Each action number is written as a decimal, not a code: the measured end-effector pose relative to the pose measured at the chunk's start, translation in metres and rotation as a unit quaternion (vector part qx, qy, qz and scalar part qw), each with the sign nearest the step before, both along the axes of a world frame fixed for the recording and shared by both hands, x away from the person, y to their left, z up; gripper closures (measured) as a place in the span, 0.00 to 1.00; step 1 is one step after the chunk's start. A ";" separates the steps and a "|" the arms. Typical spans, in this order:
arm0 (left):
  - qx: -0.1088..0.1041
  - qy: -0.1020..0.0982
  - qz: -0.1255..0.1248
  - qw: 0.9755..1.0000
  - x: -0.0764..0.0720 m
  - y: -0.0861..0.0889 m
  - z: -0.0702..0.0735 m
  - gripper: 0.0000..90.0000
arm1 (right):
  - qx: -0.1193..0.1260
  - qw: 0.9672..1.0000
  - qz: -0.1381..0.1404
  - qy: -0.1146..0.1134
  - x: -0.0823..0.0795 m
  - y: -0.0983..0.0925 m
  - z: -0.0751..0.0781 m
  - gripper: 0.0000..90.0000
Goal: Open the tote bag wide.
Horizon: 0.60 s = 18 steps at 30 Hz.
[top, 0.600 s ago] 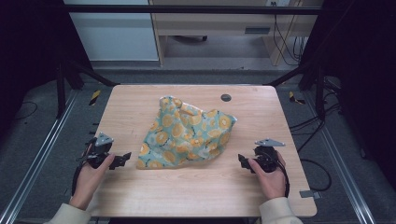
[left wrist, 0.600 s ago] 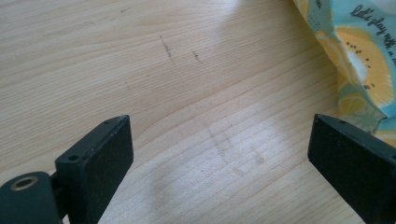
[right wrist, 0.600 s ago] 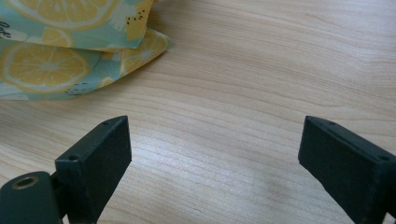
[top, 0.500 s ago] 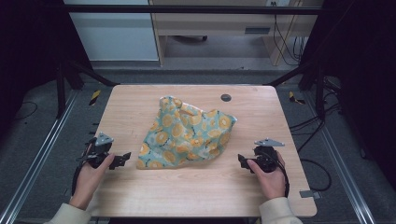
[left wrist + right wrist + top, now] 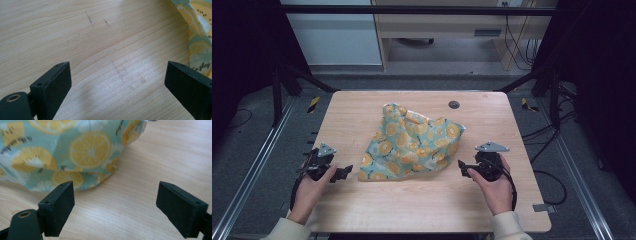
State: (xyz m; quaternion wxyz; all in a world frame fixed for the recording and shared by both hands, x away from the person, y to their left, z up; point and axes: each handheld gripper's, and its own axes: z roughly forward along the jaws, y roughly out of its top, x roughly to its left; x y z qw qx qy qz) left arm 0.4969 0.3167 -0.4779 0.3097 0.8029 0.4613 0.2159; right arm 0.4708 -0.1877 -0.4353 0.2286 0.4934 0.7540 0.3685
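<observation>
Presently lying crumpled at the middle of the wooden table (image 5: 362,115): a light blue cloth (image 5: 414,142) printed with orange and lemon slices, bunched into folds, spreading from just short of the far edge toward the near half. Resting on bare wood near the table's left edge: the left gripper (image 5: 343,172), held in the left hand (image 5: 312,185), jaws standing wide apart and clamping nothing, pointing toward the cloth's near-left corner, tips close to that hem but not touching. Showing at the right margin of the left gripper view: a strip of the cloth's edge (image 5: 198,35), with open grain between and beyond the jaws. Sitting at the cloth's right side: the right gripper (image 5: 463,169), held in the right hand (image 5: 497,187), jaws likewise spread wide with nothing between them. Hanging just above the jaws in the right gripper view: the cloth's folded lower edge (image 5: 82,152), with clear wood to the right. Lying near the far edge, apart from the cloth: a small dark round fitting (image 5: 454,104). Remaining uncovered: a broad band of tabletop along the near edge.
</observation>
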 end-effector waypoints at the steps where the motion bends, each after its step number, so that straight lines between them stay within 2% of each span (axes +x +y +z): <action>1: 0.000 0.000 0.000 1.000 0.000 0.000 0.000 0.08 | 0.000 1.000 0.000 0.000 0.000 0.000 0.000 0.17; 3: 0.003 0.001 -0.004 1.000 0.000 0.000 0.000 0.08 | -0.007 1.000 0.003 -0.002 0.002 0.003 0.007 0.19; 6: 0.006 0.003 -0.007 1.000 0.000 -0.001 0.000 0.08 | -0.011 1.000 0.009 -0.001 0.011 0.006 0.027 0.23; 7: 0.008 0.003 -0.009 1.000 0.000 -0.002 0.000 0.08 | -0.011 1.000 0.009 -0.001 0.011 0.006 0.027 0.23; 9: 0.007 0.001 -0.011 1.000 0.000 -0.004 -0.001 0.08 | -0.028 0.999 0.020 -0.010 0.020 0.012 0.046 0.23; 10: 0.007 0.001 -0.011 1.000 0.000 -0.004 -0.001 0.08 | -0.028 0.999 0.020 -0.010 0.020 0.012 0.046 0.23; 11: 0.008 0.001 -0.011 1.000 0.000 -0.004 -0.001 0.08 | -0.032 0.999 0.026 -0.014 0.023 0.015 0.053 0.23; 12: 0.012 0.003 -0.012 1.000 -0.001 -0.004 -0.001 0.08 | -0.042 0.998 0.040 -0.016 0.032 0.023 0.067 0.22; 13: 0.012 0.003 -0.012 1.000 -0.001 -0.004 -0.001 0.08 | -0.042 0.998 0.040 -0.016 0.032 0.023 0.067 0.22; 14: 0.011 0.004 -0.010 1.000 0.000 -0.003 -0.001 0.08 | -0.058 0.997 0.049 -0.017 0.041 0.031 0.078 0.22; 17: 0.010 0.003 -0.009 1.000 0.000 -0.003 -0.001 0.08 | -0.064 0.996 0.064 -0.010 0.056 0.041 0.087 0.22; 18: 0.011 0.003 -0.009 1.000 0.000 -0.003 -0.001 0.08 | -0.064 0.996 0.064 -0.010 0.056 0.041 0.087 0.22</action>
